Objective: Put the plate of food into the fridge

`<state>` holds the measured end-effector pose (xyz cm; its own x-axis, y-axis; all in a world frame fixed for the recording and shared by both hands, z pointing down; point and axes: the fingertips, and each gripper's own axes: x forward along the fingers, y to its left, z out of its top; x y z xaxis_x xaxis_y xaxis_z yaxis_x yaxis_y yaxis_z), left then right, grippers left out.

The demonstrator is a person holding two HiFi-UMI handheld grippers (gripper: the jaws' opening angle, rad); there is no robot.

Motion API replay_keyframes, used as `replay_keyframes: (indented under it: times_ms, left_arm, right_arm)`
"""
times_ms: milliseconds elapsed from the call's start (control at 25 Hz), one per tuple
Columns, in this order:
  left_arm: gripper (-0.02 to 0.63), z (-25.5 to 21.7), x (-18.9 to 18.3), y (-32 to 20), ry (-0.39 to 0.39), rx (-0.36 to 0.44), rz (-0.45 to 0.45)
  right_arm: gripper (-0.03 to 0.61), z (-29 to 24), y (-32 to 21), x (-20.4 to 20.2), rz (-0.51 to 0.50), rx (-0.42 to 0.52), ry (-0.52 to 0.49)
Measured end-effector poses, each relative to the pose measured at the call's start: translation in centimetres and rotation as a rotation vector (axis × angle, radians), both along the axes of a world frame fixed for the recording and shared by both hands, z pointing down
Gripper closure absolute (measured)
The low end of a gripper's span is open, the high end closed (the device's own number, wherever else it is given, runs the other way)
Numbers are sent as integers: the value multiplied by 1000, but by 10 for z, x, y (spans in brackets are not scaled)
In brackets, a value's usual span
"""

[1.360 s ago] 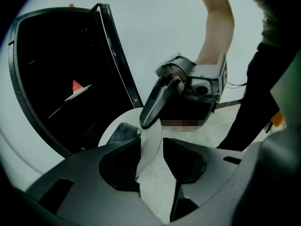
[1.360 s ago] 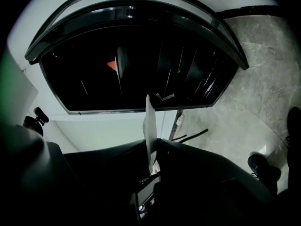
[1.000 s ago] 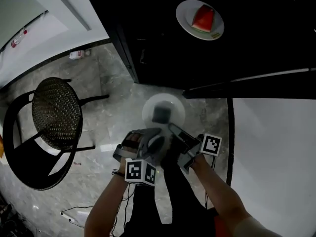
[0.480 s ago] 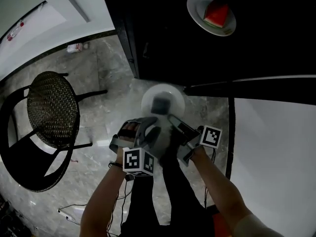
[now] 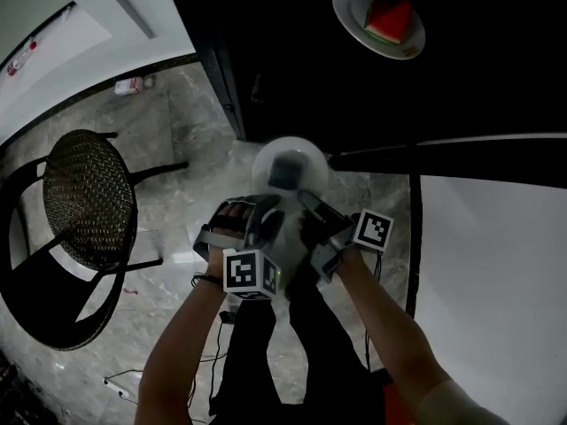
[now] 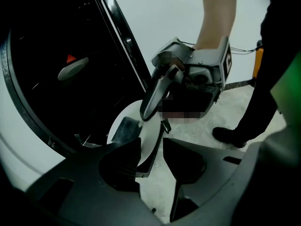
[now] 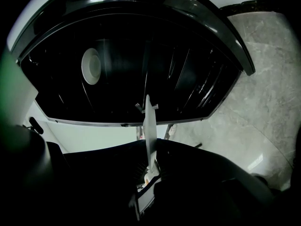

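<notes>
While both claws grip plate (image 5: pixel 310 158): right claw (image 7: pixel 149 166) pinched tight on rim, plate edge-on between jaws; left claw (image 6: pixel 151 149) half-closed on opposite rim. Dark food chunk (image 5: pixel 285 172) on plate, held over marble floor (image 5: pixel 177 140), beside black tabletop (image 5: pixel 292 60) carrying watermelon dish (image 5: pixel 379 18).

In the head view the plate (image 5: pixel 306 153) is blurred, and the dark piece (image 5: pixel 284 172) on it cannot be named. A small object (image 5: pixel 129 85) on the floor (image 5: pixel 177 166) is too small to tell. In the right gripper view the plate shows only edge-on, and the inside of the fridge (image 7: pixel 178 69) is too dark to read.
</notes>
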<state>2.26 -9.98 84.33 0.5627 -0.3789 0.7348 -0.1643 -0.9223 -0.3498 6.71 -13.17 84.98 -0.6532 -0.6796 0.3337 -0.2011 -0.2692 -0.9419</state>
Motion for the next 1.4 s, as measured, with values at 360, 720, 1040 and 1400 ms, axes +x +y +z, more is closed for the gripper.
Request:
replay_keyframes:
  times_ms: [360, 720, 1040, 1400]
  left_arm:
    - [483, 24, 5, -30, -45, 65, -10]
    - [483, 55, 8, -42, -97, 104, 49]
    - [483, 90, 8, -51, -148, 100, 82]
    - [485, 125, 14, -71, -164, 112, 71]
  right_arm:
    - [537, 26, -30, 7, 40, -5, -19]
    - [537, 71, -56, 9, 60, -35, 6]
    - [537, 98, -80, 4, 76, -31, -11]
    - [536, 125, -103, 15, 91, -13, 1]
